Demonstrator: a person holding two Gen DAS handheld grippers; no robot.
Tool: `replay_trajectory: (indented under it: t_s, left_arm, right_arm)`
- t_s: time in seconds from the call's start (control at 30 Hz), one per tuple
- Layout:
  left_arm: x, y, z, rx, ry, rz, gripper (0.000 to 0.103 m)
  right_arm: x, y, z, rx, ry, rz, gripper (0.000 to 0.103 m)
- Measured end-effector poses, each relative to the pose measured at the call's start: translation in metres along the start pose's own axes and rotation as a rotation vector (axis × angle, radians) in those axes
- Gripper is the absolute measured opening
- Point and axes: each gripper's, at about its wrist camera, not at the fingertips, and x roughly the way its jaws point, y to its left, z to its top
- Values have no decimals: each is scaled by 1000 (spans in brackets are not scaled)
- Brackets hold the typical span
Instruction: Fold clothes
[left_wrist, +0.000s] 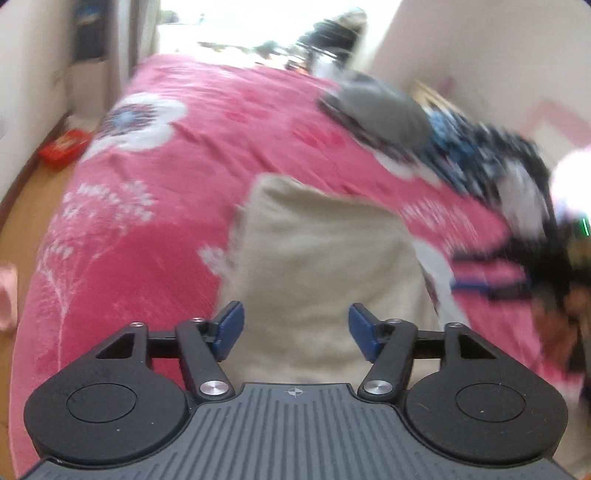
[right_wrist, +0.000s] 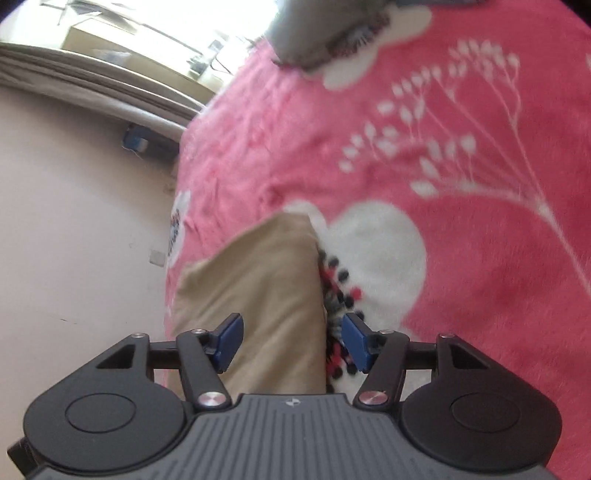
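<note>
Left wrist view: left gripper gapes wide, gripping nothing, above the beige garment lying on the pink bedspread, clothes pile along its far-right edge. Right wrist view: right gripper spread apart, empty, over the garment near the bedspread's left edge.

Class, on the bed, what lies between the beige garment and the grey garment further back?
Only bare pink blanket separates the beige garment from the grey garment, seen in the left wrist view.
</note>
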Motion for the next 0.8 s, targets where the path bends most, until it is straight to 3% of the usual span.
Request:
replay_trajectory:
  t_s: [0.1,0.33,0.47,0.6,0.7,0.8]
  left_arm:
    - [23,15,13,-76,11,38,68]
    - [74,39,18,-179,134,-56,70]
    - [91,51,14,-247,159,-105,85]
    - [98,50,13,-225,167,-146,97]
    - [98,41,13,-167,190,-145,98]
    - [96,33,13,-125,216,-158,98]
  right_arm:
    - [15,3,3,-2,22,-3,64]
    - [47,3,8,24,56,-4,65]
    - [62,-2,10,33,71,-1,66]
    - [73,-4,13,30,76,29,71]
    - [78,-5,13,31,86,54,78]
    - [78,0,9,-41,122,64,78]
